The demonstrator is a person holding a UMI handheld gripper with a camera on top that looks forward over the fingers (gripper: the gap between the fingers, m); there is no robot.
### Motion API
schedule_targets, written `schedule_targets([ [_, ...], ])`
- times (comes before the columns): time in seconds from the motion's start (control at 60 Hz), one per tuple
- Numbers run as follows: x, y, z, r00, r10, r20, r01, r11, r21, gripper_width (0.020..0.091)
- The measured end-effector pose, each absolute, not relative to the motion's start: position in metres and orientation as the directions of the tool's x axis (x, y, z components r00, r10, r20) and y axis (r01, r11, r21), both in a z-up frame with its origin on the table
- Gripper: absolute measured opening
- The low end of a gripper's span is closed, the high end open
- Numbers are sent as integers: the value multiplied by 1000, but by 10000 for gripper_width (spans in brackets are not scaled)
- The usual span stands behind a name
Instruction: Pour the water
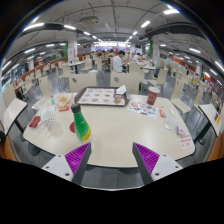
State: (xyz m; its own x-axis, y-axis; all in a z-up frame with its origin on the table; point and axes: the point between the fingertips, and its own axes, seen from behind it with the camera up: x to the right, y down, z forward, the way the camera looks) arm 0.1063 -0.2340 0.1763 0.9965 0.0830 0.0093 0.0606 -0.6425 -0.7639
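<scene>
Purple-padded gripper (112,160) hangs wide apart, holding nothing. At eleven o'clock ahead, a green plastic bottle with yellow cap (81,125) stands on the pale table (120,135). Approach seems underway; next, swing left and straddle the bottle.

Big open hall, kind of a cafeteria vibe: long ceiling lights (60,22) overhead, rows of pale tables and chairs (128,78) beyond the tool, and a light tabletop (115,135) just ahead.
</scene>
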Motion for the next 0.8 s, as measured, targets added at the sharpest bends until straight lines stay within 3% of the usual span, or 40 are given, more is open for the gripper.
schedule_targets([
  [0.017,107,-234,176,997,80,10,59,-642,-765,839],
  [0.033,121,-238,158,997,78,11,59,-639,-767,835],
  [0.15,120,-236,133,997,75,0,48,-641,-766,839],
  [0.317,75,-217,132,989,145,-25,54,-522,-851,841],
  [0.45,42,-193,92,985,171,29,103,-440,-892,842],
  [0.567,15,-158,62,995,91,-41,2,-425,-905,834],
  [0.733,-2,-99,65,997,1,-74,-70,-306,-950,826],
  [0.767,-2,-88,68,997,-16,-70,-71,-279,-958,792],
  [0.783,-1,-83,68,997,-25,-67,-72,-266,-961,741],
  [0.8,0,-79,70,998,-35,-59,-66,-258,-964,640],
])
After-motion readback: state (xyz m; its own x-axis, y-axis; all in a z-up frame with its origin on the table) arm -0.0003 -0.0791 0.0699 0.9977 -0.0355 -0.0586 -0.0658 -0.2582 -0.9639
